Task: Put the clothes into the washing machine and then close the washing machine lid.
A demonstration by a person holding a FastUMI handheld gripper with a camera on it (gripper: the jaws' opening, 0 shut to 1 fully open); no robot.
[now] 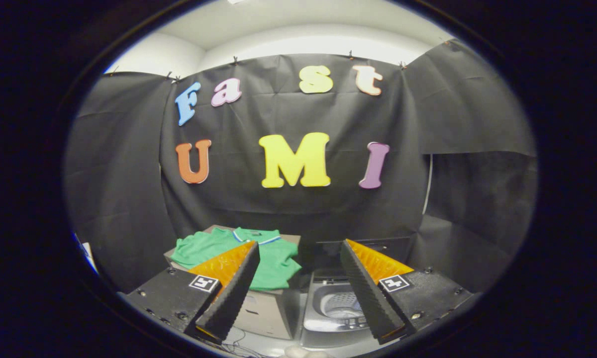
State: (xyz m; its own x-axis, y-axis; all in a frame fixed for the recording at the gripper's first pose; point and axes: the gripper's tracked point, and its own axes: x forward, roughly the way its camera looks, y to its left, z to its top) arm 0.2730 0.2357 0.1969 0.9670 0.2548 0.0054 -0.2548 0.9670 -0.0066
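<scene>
Holding my gripper with fingers wide apart, empty. Green polo shirt lies far left on a cardboard box. Grey open-topped washing machine sits right.

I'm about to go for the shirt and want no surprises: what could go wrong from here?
1. The green shirt lies spread on the cardboard box with one edge hanging over; a pinch at one layer may drag it off or let it trail outside the drum.
2. The open gripper is well short of it, so aim may drift.
3. The washing machine opening sits close beside the box; a finger could clip its raised lid.
</scene>
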